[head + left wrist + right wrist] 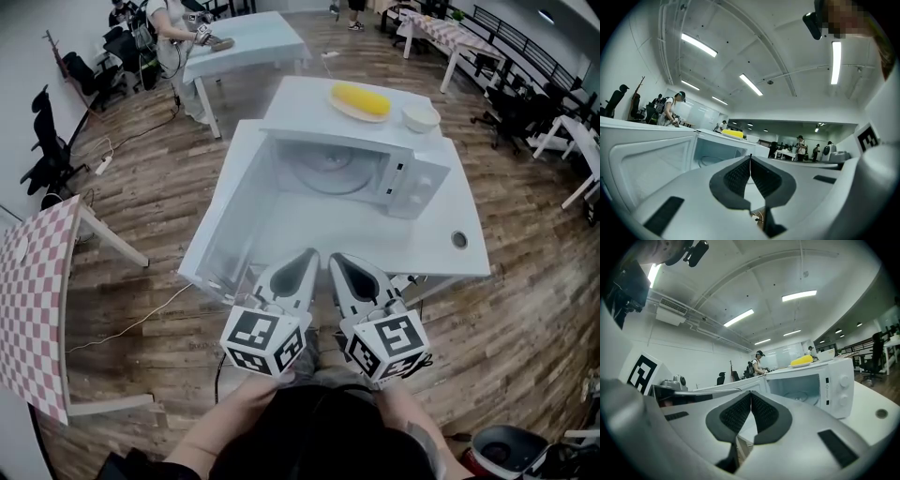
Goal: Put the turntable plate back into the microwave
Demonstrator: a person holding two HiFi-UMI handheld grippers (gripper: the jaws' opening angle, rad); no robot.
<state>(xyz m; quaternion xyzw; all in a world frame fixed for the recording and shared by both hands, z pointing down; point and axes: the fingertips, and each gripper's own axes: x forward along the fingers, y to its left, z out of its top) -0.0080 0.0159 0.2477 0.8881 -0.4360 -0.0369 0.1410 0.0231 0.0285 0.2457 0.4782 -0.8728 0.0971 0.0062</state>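
**A:** Tongs, both sides?

**B:** Left tongs (750,164): pads pressed together, nothing between them. Right tongs (751,399): the same, closed and empty. They sit side by side close to the person's body, at the near edge of the desk (450,253), pointing toward the microwave (412,183).

**A:** Where is the plate?

**B:** The turntable plate (328,171) is inside the microwave cavity, lying on its floor and roughly centred. I cannot tell whether it is seated on its hub.

**A:** Progress?

**B:** My judgement is that the placement itself is done, with neither tongs touching the plate. The door (230,220) stands open, swung out to the left. Closing it may be all that is left, though the task does not ask for it.

**A:** Orientation, long axis?

**B:** It is a round disc, so it has no long axis. It lies flat and face up, and looks level as far as the glass shows.

**A:** Anything else?

**B:** A yellow item (360,99) and a white bowl (420,117) sit on top of the microwave.
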